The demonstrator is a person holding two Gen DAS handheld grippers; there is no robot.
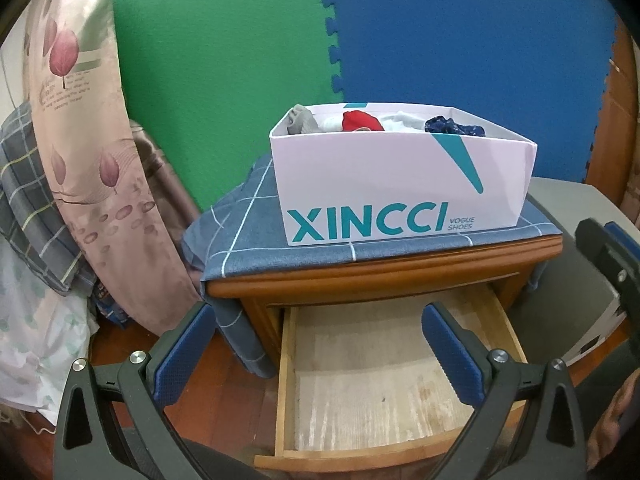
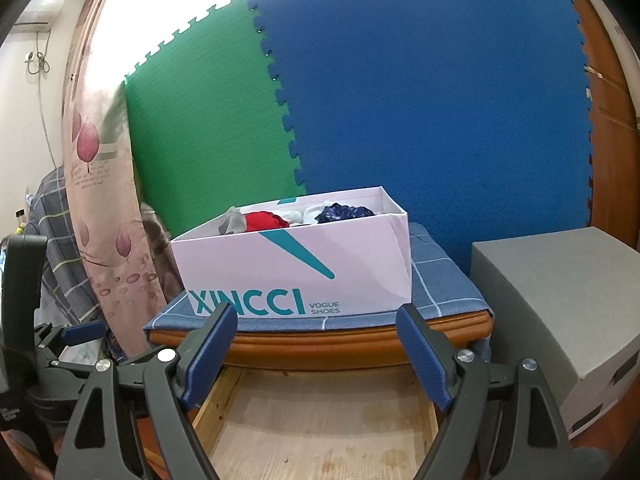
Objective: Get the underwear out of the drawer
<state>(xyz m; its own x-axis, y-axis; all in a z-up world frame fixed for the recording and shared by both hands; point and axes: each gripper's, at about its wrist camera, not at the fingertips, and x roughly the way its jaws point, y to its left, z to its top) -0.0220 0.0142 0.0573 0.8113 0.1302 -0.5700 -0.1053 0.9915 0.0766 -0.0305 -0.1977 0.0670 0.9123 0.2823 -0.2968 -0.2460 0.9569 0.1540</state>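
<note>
The wooden drawer [image 1: 360,380] of the nightstand is pulled out and I see only its bare bottom; it also shows in the right wrist view [image 2: 320,428]. On the nightstand stands a white XINCCI shoe box [image 1: 400,184] holding folded underwear: grey, red [image 1: 360,121], white and dark blue patterned [image 1: 454,126] pieces. The box shows in the right wrist view [image 2: 296,272] too. My left gripper [image 1: 320,344] is open and empty above the drawer. My right gripper [image 2: 316,344] is open and empty above the drawer's front, and shows at the left view's right edge [image 1: 612,264].
A blue checked cloth [image 1: 248,236] covers the nightstand top. A pink flowered curtain [image 1: 92,160] and checked bedding hang at the left. A grey box [image 2: 560,304] stands right of the nightstand. Green and blue foam mats [image 2: 400,120] line the wall behind.
</note>
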